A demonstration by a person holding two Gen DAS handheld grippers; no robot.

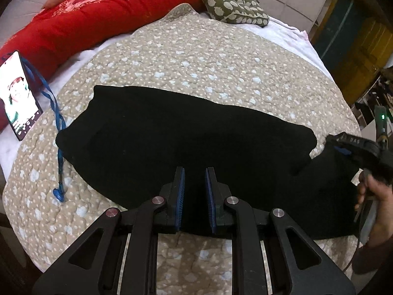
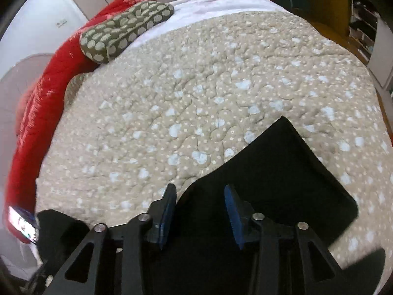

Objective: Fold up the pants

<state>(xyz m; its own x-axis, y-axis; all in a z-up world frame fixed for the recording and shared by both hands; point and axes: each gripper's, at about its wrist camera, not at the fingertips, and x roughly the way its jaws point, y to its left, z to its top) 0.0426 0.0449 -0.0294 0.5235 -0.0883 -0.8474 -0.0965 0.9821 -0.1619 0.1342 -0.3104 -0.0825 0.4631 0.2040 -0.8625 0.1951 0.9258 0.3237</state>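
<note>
Black pants (image 1: 186, 142) lie spread across a beige quilted bed cover (image 1: 196, 56), running from the left to the near right. My left gripper (image 1: 194, 172) is open, its blue pads a small gap apart over the pants' near edge, holding nothing. My right gripper (image 2: 200, 189) is open and empty, low over the pants (image 2: 270, 172), with one pant end reaching to the right. The right gripper also shows at the right edge of the left wrist view (image 1: 343, 145), held in a hand over the pants.
A red quilt (image 1: 98, 17) and an olive spotted pillow (image 1: 233, 5) lie at the far side of the bed. A lit phone (image 1: 18, 93) and a blue lanyard (image 1: 55, 132) lie at the left. Furniture stands past the bed's right edge.
</note>
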